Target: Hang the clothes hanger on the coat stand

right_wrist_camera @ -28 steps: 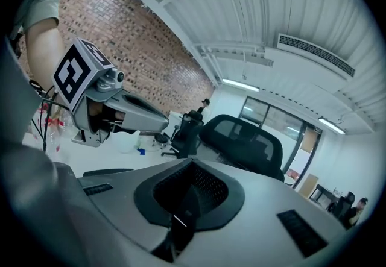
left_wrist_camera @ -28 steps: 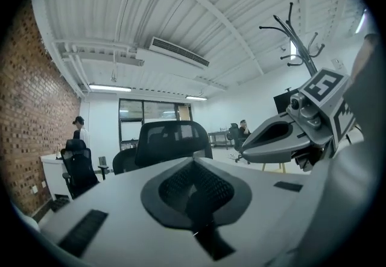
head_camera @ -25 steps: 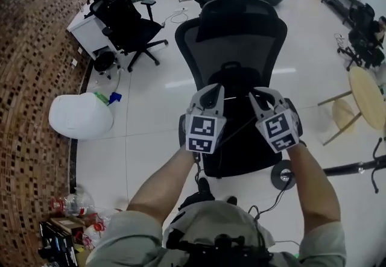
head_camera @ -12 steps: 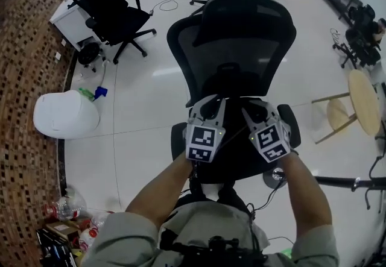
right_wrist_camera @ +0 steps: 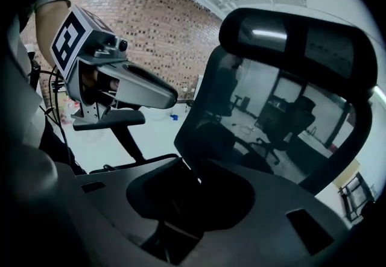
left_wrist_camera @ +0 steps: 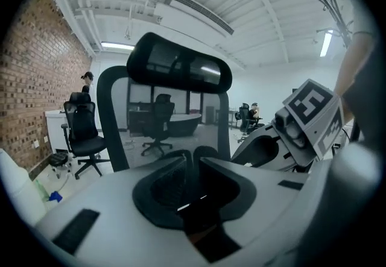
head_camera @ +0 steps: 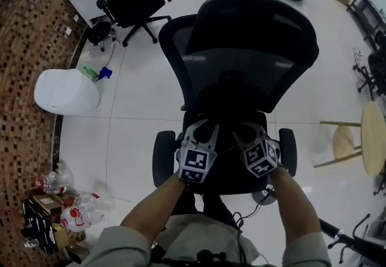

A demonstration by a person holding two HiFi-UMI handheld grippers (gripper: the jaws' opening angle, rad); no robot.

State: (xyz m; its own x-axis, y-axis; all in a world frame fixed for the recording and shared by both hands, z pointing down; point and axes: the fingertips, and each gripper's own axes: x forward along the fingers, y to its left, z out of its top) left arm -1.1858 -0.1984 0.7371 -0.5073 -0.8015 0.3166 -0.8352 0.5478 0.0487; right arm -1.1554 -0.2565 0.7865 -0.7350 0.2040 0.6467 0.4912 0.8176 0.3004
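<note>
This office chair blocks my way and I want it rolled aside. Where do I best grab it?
Probably the armrest on your left, from above with jaws across its width. It is a slim, level pad beside the seat on your near side, whereas the backrest is broad.

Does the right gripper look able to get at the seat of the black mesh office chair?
Probably yes. The right gripper hangs over the seat of the black mesh office chair; its jaws have just been opening, with nothing seen between them, and nothing blocks the way.
</note>
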